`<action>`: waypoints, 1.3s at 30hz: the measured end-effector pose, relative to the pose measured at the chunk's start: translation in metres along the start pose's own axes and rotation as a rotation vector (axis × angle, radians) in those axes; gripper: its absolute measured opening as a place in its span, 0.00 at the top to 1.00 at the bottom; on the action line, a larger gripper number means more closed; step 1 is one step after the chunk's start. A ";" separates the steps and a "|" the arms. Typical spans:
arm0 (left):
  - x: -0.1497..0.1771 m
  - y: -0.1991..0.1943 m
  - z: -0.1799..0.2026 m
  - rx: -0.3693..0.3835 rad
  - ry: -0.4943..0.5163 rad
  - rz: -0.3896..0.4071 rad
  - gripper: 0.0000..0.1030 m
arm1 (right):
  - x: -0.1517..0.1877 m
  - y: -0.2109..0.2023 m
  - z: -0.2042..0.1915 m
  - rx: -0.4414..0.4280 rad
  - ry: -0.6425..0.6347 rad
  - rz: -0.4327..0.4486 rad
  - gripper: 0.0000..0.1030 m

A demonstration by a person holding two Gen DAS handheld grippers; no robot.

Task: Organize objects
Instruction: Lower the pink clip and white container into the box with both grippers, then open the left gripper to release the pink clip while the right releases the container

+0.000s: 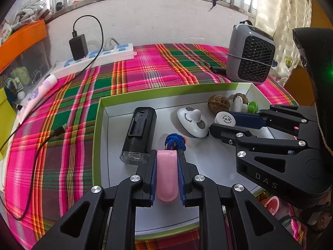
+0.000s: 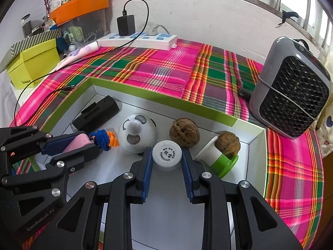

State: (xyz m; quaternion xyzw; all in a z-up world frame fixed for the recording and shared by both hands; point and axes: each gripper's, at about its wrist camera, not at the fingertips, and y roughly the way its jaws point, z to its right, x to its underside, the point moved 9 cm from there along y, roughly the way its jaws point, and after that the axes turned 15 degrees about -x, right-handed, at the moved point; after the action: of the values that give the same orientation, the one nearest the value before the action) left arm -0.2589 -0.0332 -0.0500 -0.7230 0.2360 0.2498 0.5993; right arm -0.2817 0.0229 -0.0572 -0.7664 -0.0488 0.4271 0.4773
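Observation:
A green-rimmed white tray (image 1: 166,92) (image 2: 158,99) lies on the plaid cloth. My left gripper (image 1: 167,158) (image 2: 81,142) is shut on a pink strap (image 1: 167,175) (image 2: 76,141) that ends in a blue and orange rope knot (image 1: 174,141) (image 2: 104,138). My right gripper (image 2: 166,155) (image 1: 233,124) is shut on a small white bottle, cap (image 2: 166,153) (image 1: 225,119) facing the camera. In the tray lie a black rectangular device (image 1: 140,133) (image 2: 97,113), a white panda-faced dome (image 1: 193,121) (image 2: 137,132), two walnuts (image 2: 184,132) (image 2: 228,144) and a white and green cup (image 2: 218,160) on its side.
A grey fan heater (image 1: 250,55) (image 2: 291,87) stands behind the tray's right corner. At the back left are a white power strip (image 2: 137,38) with a black charger (image 2: 126,25) and its cable (image 1: 39,150), a yellow-green box (image 2: 31,62) and an orange bin (image 2: 81,5).

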 end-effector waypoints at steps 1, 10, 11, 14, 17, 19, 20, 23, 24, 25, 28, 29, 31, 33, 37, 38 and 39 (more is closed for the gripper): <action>0.000 0.000 0.000 -0.001 0.000 -0.001 0.85 | 0.000 0.000 0.000 -0.002 0.002 0.001 0.72; 0.000 0.000 0.001 -0.005 0.003 0.000 0.84 | -0.001 0.001 0.000 -0.005 0.005 0.008 0.72; 0.000 0.000 0.001 -0.005 0.003 0.000 0.84 | -0.001 0.000 0.000 -0.006 0.005 0.008 0.72; 0.000 0.000 0.001 -0.002 0.002 -0.001 0.84 | -0.001 0.001 0.000 -0.005 0.006 0.008 0.72; 0.000 0.000 0.000 -0.003 0.002 -0.001 0.84 | -0.001 0.001 0.001 -0.007 0.005 0.009 0.72; 0.000 0.000 0.000 -0.002 0.003 0.000 0.84 | -0.001 0.000 0.001 -0.007 0.009 0.010 0.72; 0.000 0.000 0.000 -0.002 0.002 0.000 0.84 | -0.001 0.000 0.000 -0.007 0.010 0.010 0.72; 0.000 0.000 0.000 0.000 0.002 0.000 0.83 | -0.001 0.000 0.000 -0.005 0.008 0.010 0.72; -0.001 0.000 0.001 0.002 0.002 0.000 0.83 | -0.001 0.000 0.000 -0.004 0.008 0.011 0.72; -0.001 0.000 0.001 0.005 0.002 0.001 0.82 | -0.001 0.000 0.000 -0.006 0.010 0.010 0.72; -0.001 -0.001 0.002 0.012 0.000 0.002 0.79 | -0.001 0.000 0.000 -0.007 0.011 0.009 0.72; -0.001 -0.001 0.002 0.012 -0.001 0.003 0.79 | -0.002 0.000 -0.001 -0.007 0.010 0.009 0.72; -0.002 -0.001 0.002 0.013 -0.004 0.003 0.78 | -0.001 0.000 0.000 -0.001 0.007 0.012 0.72; -0.002 -0.002 0.002 0.016 -0.005 0.004 0.76 | -0.002 -0.001 -0.001 0.000 0.005 0.015 0.72; -0.002 -0.004 0.002 0.020 -0.008 0.007 0.74 | -0.003 -0.003 -0.002 0.005 0.003 0.019 0.70; -0.002 -0.004 0.001 0.021 -0.010 0.009 0.73 | -0.003 -0.003 -0.002 0.003 0.003 0.020 0.67; -0.002 -0.005 0.001 0.019 -0.011 0.009 0.73 | -0.003 -0.004 -0.003 0.003 0.003 0.021 0.66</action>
State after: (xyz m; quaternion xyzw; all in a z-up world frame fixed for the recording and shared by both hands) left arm -0.2577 -0.0311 -0.0449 -0.7148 0.2384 0.2542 0.6064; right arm -0.2802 0.0215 -0.0521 -0.7667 -0.0393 0.4312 0.4740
